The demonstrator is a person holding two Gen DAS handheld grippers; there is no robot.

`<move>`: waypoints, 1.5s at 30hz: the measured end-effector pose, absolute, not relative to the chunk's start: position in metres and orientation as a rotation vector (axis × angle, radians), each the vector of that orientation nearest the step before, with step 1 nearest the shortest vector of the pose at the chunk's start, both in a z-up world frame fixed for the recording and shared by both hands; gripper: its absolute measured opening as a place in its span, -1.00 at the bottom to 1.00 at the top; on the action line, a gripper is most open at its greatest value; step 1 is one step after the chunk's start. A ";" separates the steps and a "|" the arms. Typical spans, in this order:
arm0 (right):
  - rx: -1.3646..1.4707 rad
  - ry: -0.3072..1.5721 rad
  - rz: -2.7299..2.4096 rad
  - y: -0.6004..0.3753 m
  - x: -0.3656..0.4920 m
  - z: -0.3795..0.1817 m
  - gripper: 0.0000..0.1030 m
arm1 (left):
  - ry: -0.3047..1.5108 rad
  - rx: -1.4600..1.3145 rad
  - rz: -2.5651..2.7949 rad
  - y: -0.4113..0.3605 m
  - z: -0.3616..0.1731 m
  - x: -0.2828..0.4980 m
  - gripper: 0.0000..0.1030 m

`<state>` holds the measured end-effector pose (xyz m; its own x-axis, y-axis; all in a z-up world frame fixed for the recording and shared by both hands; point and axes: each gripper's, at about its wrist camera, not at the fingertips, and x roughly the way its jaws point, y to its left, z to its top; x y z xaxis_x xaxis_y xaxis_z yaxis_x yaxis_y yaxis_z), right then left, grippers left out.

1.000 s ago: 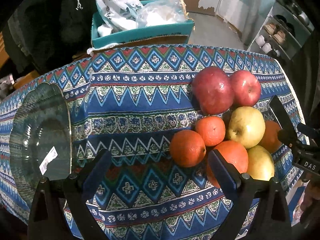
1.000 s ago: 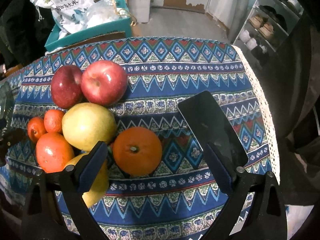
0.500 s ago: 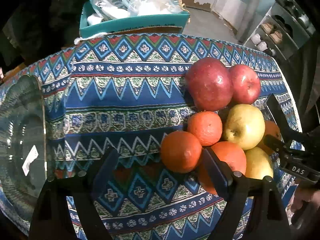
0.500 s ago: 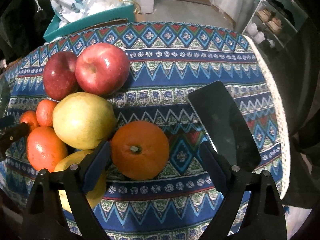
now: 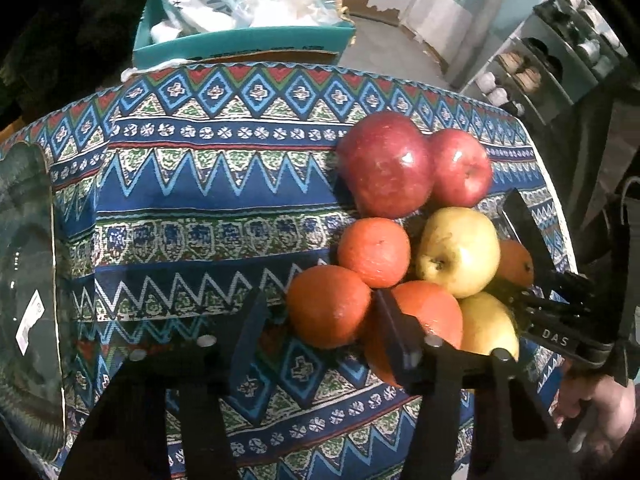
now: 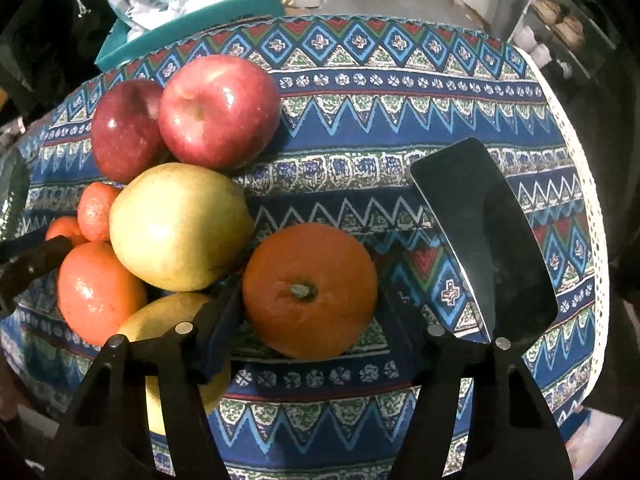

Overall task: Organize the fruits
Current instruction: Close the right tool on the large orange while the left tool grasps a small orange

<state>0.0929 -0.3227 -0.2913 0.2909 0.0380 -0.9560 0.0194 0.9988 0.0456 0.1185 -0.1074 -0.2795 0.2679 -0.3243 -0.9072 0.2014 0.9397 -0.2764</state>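
Observation:
A pile of fruit lies on the patterned tablecloth [image 5: 208,184]: two red apples [image 5: 384,164], two yellow apples [image 5: 458,252] and several oranges. In the left wrist view my left gripper [image 5: 320,300] points down at the pile's left side. Its jaws are closing around the nearest orange [image 5: 328,306]; the right pad touches it and the left pad stands a sliver off. In the right wrist view my right gripper [image 6: 312,300] is shut on the big orange [image 6: 310,290] at the pile's right side, stem end up. A glass bowl [image 5: 28,260] sits at the far left.
A black phone [image 6: 480,232] lies just right of the big orange, close to the right finger. Behind the table a teal box [image 5: 240,40] holds bags. The lace table edge [image 6: 592,216] runs along the right. A hand [image 5: 600,408] holds the right gripper.
Both pairs of jaws have closed in from wide open around their oranges. The right gripper has sunk a little toward its orange. The left view has tipped downward, pushing the bowl toward the left edge.

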 end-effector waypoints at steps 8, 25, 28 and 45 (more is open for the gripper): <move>0.031 1.239 -0.013 -0.320 0.093 -0.278 0.26 | 1.245 -0.090 -0.339 -0.111 -0.277 0.117 0.11; 0.034 1.193 -0.006 -0.319 0.090 -0.260 0.26 | 1.252 -0.163 -0.376 -0.104 -0.281 0.116 -0.16; 0.023 1.177 -0.004 -0.317 0.090 -0.254 0.26 | 1.250 -0.148 -0.367 -0.106 -0.278 0.116 -0.17; -0.018 0.956 0.006 -0.296 0.077 -0.181 0.26 | 1.016 -0.038 -0.269 -0.083 -0.198 0.091 -0.18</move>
